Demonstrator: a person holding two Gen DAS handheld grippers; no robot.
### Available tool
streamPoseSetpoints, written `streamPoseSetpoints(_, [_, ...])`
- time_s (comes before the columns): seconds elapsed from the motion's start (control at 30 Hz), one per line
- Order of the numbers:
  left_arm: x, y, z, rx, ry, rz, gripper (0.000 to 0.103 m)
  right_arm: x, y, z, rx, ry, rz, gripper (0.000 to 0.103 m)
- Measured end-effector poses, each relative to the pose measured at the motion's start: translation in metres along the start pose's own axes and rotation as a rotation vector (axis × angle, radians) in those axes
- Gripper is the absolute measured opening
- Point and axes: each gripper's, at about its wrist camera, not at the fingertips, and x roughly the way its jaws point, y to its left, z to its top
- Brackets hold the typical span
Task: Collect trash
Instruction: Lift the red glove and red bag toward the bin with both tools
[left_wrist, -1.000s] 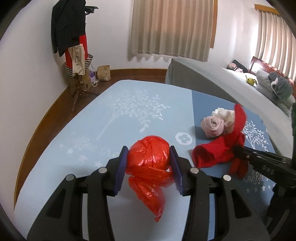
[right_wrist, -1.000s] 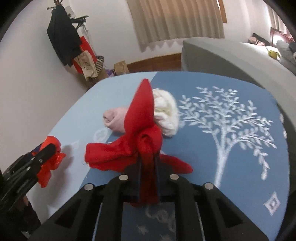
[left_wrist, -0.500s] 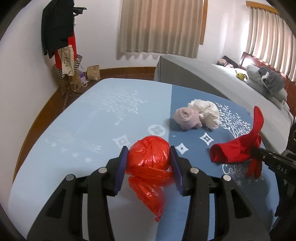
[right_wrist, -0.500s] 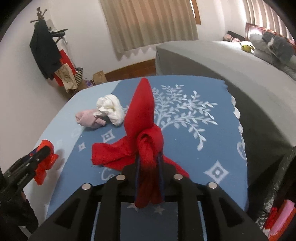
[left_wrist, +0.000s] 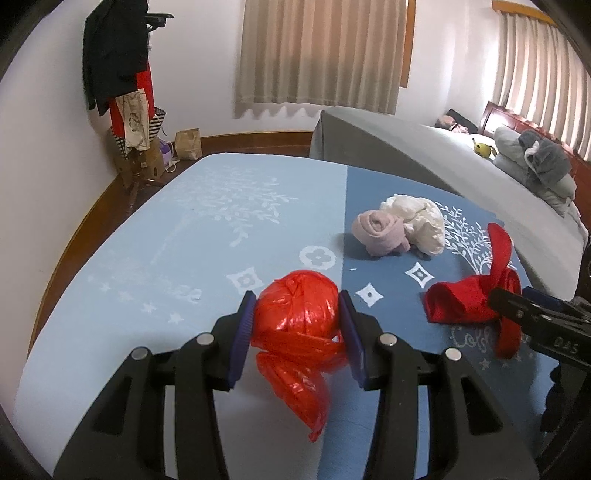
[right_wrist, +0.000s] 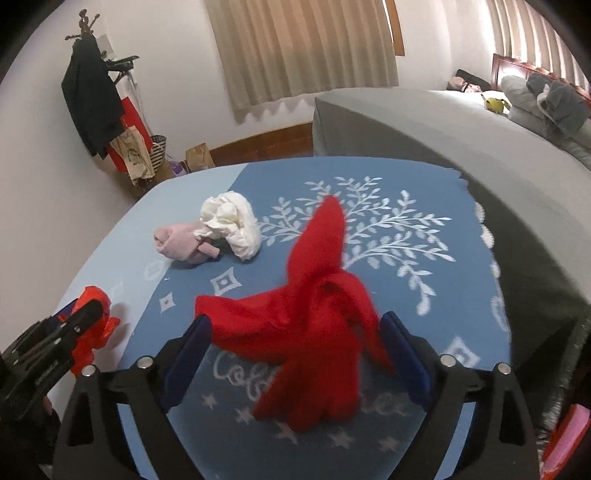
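While the right gripper (right_wrist: 295, 354) is opening around the blurred red cloth (right_wrist: 314, 332) at lower centre, the left gripper (left_wrist: 295, 332) clamps the red plastic bag (left_wrist: 295, 317); clear the cloth before withdrawing.

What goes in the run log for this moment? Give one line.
left gripper: shut on red plastic bag | right gripper: jaws opening, red cloth between them | pink roll, white wad: on bedspread

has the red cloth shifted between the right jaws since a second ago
Yes. The red cloth was pinched upright before; now the right gripper jaws are opening and it slumps toward the blue tree-print cover below.
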Motion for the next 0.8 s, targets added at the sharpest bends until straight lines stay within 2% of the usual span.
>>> streamPoseSetpoints(0.3, [0.003, 0.007, 0.0, -0.015, 0.006, 0.01, 0.043, 0.027, 0.026, -0.001, -0.052, 0.052, -0.055, 0.091])
streamPoseSetpoints(0.4, [0.004, 0.009, 0.001, -0.024, 0.009, 0.013, 0.043, 0.028, 0.028, -0.002, -0.058, 0.06, -0.082, 0.084])
streamPoseSetpoints(0.43, [0.003, 0.009, 0.001, -0.026, 0.009, 0.013, 0.043, 0.028, 0.027, -0.003, -0.054, 0.058, -0.091, 0.077])
streamPoseSetpoints(0.47, [0.003, 0.009, 0.001, -0.028, 0.009, 0.013, 0.043, 0.026, 0.026, -0.003, -0.047, 0.052, -0.096, 0.065])
streamPoseSetpoints(0.5, [0.002, 0.009, 0.001, -0.028, 0.009, 0.013, 0.043, 0.024, 0.025, -0.004, -0.04, 0.045, -0.097, 0.059])
streamPoseSetpoints(0.53, [0.002, 0.009, 0.001, -0.029, 0.01, 0.013, 0.043, 0.023, 0.023, -0.004, -0.036, 0.042, -0.101, 0.048])
streamPoseSetpoints(0.67, [0.001, 0.008, 0.0, -0.027, 0.01, 0.01, 0.043, 0.017, 0.011, -0.006, -0.013, 0.035, -0.096, 0.025])
streamPoseSetpoints(0.8, [-0.002, 0.004, 0.001, -0.021, 0.008, 0.003, 0.043, 0.005, 0.002, -0.007, 0.001, 0.027, -0.044, 0.014])
